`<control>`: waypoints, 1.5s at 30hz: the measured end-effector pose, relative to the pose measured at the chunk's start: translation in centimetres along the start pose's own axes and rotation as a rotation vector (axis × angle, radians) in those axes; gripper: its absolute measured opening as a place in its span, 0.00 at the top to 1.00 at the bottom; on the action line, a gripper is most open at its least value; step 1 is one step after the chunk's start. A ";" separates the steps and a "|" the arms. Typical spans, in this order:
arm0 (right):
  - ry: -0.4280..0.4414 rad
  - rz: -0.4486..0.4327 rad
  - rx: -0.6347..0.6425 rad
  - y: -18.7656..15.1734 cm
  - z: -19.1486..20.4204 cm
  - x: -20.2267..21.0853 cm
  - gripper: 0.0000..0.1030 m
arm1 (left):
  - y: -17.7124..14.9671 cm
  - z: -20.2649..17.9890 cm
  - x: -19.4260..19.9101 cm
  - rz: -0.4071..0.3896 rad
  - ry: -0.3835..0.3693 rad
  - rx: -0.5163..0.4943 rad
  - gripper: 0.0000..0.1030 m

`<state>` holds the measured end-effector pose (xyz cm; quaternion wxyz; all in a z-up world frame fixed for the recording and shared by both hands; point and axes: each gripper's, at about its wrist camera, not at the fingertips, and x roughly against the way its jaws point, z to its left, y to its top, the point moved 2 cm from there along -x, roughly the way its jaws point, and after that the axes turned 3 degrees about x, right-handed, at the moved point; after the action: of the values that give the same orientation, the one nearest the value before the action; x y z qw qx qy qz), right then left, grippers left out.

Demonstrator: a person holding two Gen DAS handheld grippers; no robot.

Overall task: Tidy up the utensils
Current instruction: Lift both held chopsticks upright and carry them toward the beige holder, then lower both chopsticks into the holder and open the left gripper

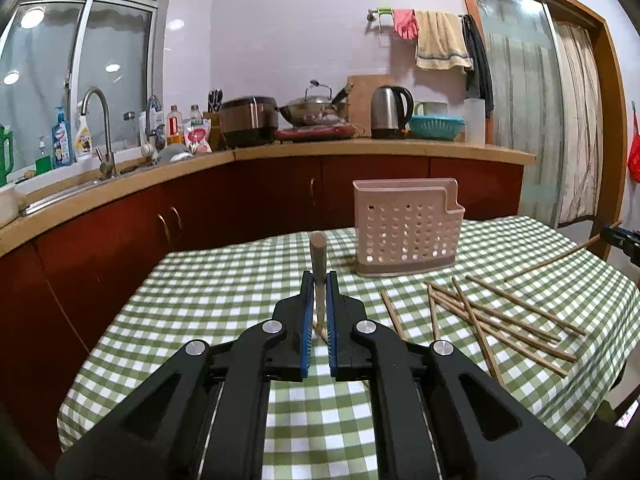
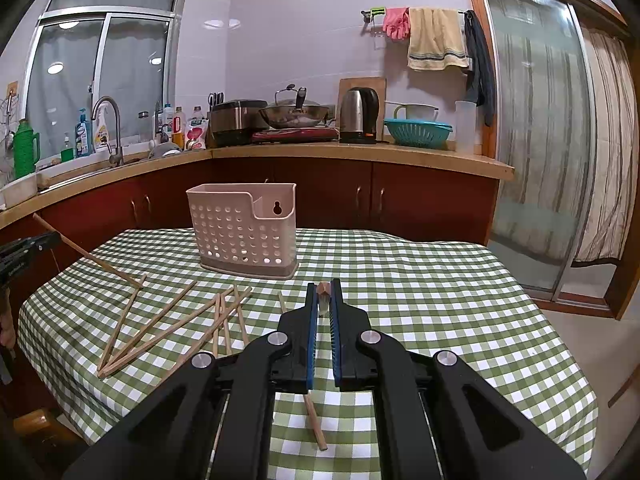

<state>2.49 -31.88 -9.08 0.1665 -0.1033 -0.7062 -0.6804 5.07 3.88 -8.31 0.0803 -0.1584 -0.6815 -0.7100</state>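
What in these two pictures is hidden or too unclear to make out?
- Inside of the pink utensil holder: both views, hidden by its own walls.
- Chopstick in the left gripper: left wrist view, lower part hidden between the pads.
- Chopstick in the right gripper: right wrist view, only its tip and lower end show.
- Labels on the sink bottles: too small.

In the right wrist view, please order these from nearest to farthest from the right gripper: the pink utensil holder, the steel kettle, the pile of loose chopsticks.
From the right gripper, which is shut on one chopstick:
1. Pile of loose chopsticks, on the tablecloth just to the left.
2. Pink utensil holder, upright at the table's far side, slightly left.
3. Steel kettle, on the counter by the wall.
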 end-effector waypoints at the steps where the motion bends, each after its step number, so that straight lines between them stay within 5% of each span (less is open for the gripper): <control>1: 0.000 -0.001 0.000 0.1 0.0 0.0 0.94 | 0.3 0.1 0.0 -0.009 0.002 -0.001 0.94; 31: 0.006 -0.024 -0.023 2.5 -0.6 -0.5 0.94 | 5.1 -1.8 -1.9 -0.091 -0.039 -0.023 0.94; 45: 0.088 -0.077 -0.033 6.6 0.4 -1.7 0.94 | 8.9 -2.6 -2.8 -0.133 -0.083 0.006 0.94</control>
<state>6.50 -30.98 -3.66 0.1692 -0.0490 -0.6903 -0.7017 10.34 0.54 -0.97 0.0050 -0.1418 -0.6953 -0.7046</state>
